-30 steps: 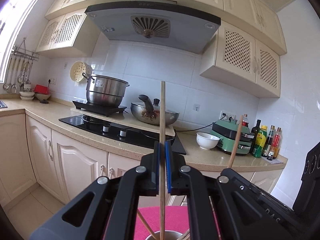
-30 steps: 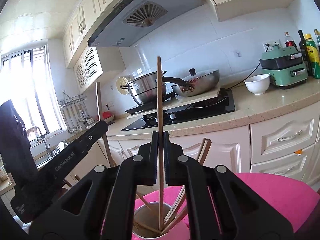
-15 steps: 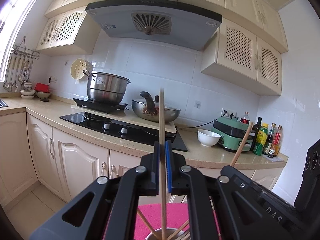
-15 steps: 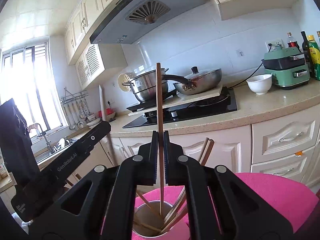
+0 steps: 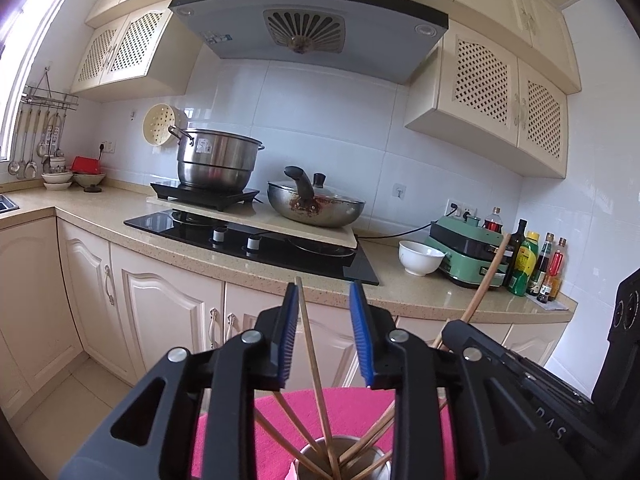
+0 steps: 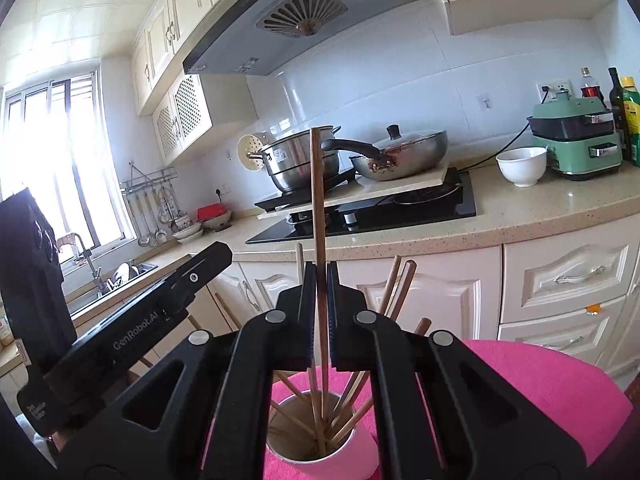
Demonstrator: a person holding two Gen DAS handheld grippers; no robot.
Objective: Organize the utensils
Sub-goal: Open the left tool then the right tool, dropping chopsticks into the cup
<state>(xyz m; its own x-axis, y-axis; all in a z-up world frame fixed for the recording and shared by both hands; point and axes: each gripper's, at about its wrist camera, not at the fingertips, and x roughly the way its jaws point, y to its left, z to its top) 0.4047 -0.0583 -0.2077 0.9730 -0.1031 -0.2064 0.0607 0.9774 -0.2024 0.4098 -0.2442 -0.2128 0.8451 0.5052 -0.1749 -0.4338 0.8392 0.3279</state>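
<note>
A metal cup (image 6: 320, 444) stands on a pink cloth (image 6: 540, 384) and holds several wooden chopsticks. My left gripper (image 5: 324, 292) is open above the cup (image 5: 344, 460); a loose chopstick (image 5: 314, 364) leans between its blue pads, its lower end in the cup. My right gripper (image 6: 319, 276) is shut on a darker chopstick (image 6: 317, 200), held upright with its lower end inside the cup. The right gripper's chopstick also shows at the right of the left wrist view (image 5: 486, 280).
Behind runs a kitchen counter (image 5: 400, 292) with a black hob (image 5: 256, 240), a steel pot (image 5: 216, 164), a lidded wok (image 5: 316, 208), a white bowl (image 5: 420, 258), a green appliance (image 5: 468, 252) and bottles (image 5: 536, 264). A sink (image 6: 104, 280) lies at the left.
My left gripper has opened and let go of its chopstick, which dropped into the cup and now leans to the left. My right gripper still holds its chopstick, slightly lower.
</note>
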